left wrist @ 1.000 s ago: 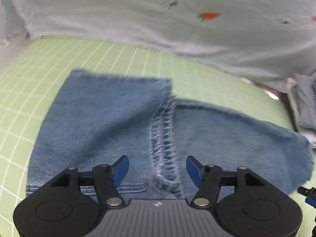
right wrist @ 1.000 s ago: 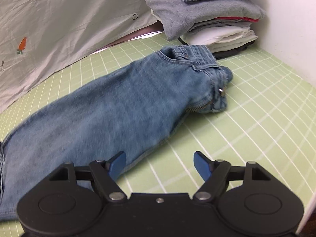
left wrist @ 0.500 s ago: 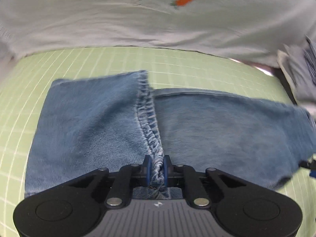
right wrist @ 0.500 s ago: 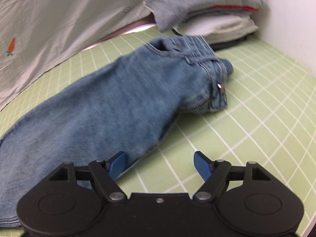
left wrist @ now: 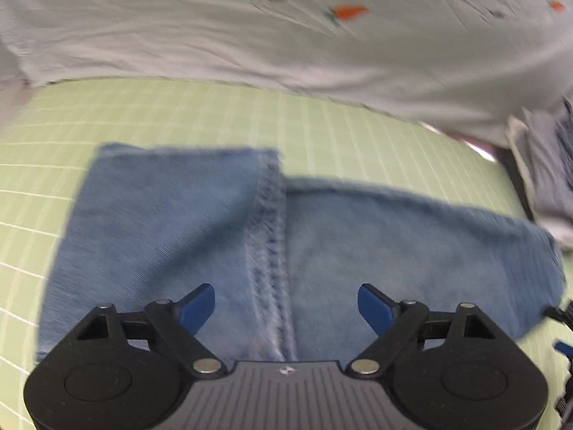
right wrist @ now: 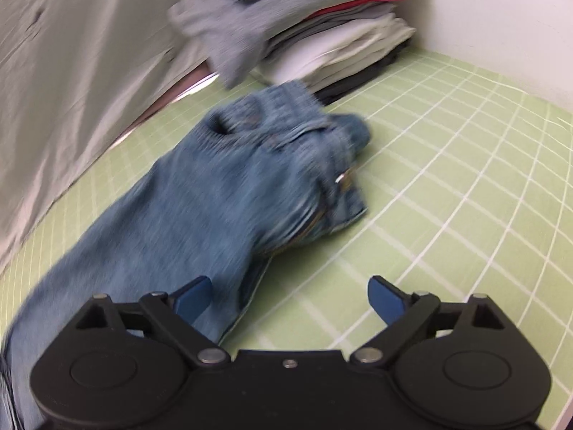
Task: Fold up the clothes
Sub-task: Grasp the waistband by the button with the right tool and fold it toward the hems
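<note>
While no writing is legible, both grippers' fingers (left wrist: 196, 307) (right wrist: 386, 299) spread over jeans (left wrist: 250, 236).

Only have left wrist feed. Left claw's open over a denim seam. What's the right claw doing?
Observer: The right claw is open too, holding nothing. It hangs at the near edge of the jeans, one fingertip over denim, the other over the green mat.
Operator: Which end of the jeans is on that side?
Observer: The waistband. It is bunched up, with the fly zipper showing at the edge.
Operator: Anything beyond it?
Observer: A stack of folded clothes sits against the white wall, right behind the waistband. Whether they touch, I cannot tell; the picture is blurred.
</note>
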A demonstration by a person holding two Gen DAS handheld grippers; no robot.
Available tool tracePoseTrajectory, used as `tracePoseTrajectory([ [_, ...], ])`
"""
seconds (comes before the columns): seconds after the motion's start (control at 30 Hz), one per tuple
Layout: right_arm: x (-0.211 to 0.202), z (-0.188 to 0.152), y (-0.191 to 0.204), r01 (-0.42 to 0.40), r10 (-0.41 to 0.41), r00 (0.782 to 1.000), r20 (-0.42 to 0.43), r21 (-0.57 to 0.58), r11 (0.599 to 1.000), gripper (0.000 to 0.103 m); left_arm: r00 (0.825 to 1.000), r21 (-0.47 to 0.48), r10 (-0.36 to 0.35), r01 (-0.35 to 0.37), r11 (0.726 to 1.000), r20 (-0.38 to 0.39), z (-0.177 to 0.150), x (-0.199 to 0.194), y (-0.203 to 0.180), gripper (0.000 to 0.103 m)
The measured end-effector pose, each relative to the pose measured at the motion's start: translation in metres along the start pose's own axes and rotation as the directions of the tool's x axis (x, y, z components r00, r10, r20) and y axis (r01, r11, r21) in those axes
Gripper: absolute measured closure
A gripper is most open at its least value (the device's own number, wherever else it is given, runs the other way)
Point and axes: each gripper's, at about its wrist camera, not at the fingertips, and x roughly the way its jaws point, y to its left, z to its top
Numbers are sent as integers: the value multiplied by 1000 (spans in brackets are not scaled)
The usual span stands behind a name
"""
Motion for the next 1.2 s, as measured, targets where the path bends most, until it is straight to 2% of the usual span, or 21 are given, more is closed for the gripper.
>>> tracePoseTrajectory([
  [0.17, 18, 28, -20, -63, 61, 998, 16, 128, 990, 4, 994, -64, 109, -108, 992, 10, 15, 1, 18, 14],
  [0.3, 44, 45, -27, -80, 80, 997, 7, 216, 973, 1, 988, -134, 154, -154, 979, -11, 17, 5, 34, 13],
  [0.4, 56, 53, -21, -69, 64, 997, 33, 206, 976, 0, 982, -164, 188, -191, 968, -37, 17, 12, 39, 13],
  [0.57, 71, 59, -3, -19, 12, 998, 55, 136, 990, 1, 961, -136, 257, -269, 954, -99, 13, 30, 46, 13],
  [0.6, 73, 59, 1, -11, 4, 998, 57, 121, 993, 4, 959, -141, 263, -277, 951, -108, 12, 32, 48, 13],
  [0.63, 70, 60, 4, -16, 10, 998, 63, 105, 994, 15, 957, -152, 266, -282, 947, -115, 12, 33, 50, 13],
  [0.67, 68, 61, 7, -21, 15, 998, 69, 88, 996, 33, 957, -164, 265, -282, 945, -115, 11, 32, 52, 13],
  [0.77, 60, 64, 15, -35, 32, 996, 85, 38, 999, 60, 966, -197, 244, -257, 946, -89, 10, 23, 57, 13],
  [0.87, 52, 67, 25, -48, 49, 993, 104, -15, 999, 64, 972, -223, 229, -236, 946, -58, 11, 13, 62, 13],
  [1.0, 18, 64, 59, -38, 70, 979, 194, -163, 986, 66, 977, -250, 213, -208, 946, -4, 14, -7, 72, 13],
  [1.2, -35, 45, 131, -2, 131, 944, 303, -391, 920, 67, 975, -200, 222, -213, 956, 25, 5, -38, 89, 13],
])
